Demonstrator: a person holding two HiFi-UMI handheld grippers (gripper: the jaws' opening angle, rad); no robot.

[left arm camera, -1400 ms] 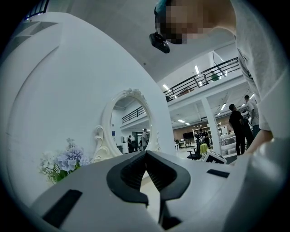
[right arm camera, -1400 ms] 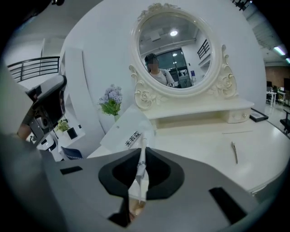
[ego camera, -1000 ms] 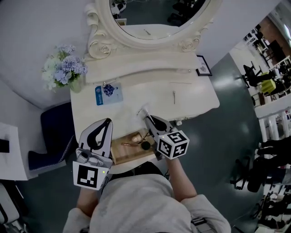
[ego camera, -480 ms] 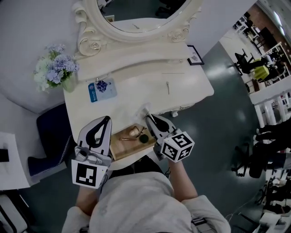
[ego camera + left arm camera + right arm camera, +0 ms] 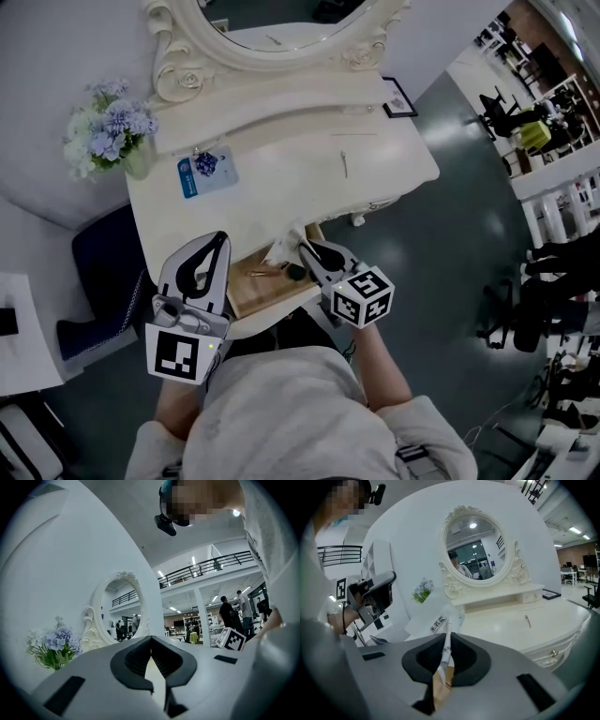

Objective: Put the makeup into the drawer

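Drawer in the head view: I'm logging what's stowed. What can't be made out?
Head view: right side of the drawer is hidden by the right gripper.
Head view: the dark round item inside is too small to name.
Right gripper view: print on the white packet is partly hidden by the jaws.

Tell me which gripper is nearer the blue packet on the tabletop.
Left. The left gripper is just short of the blue packet, at the table's near edge; the right gripper is farther right, over the open drawer, shut on a white sachet.
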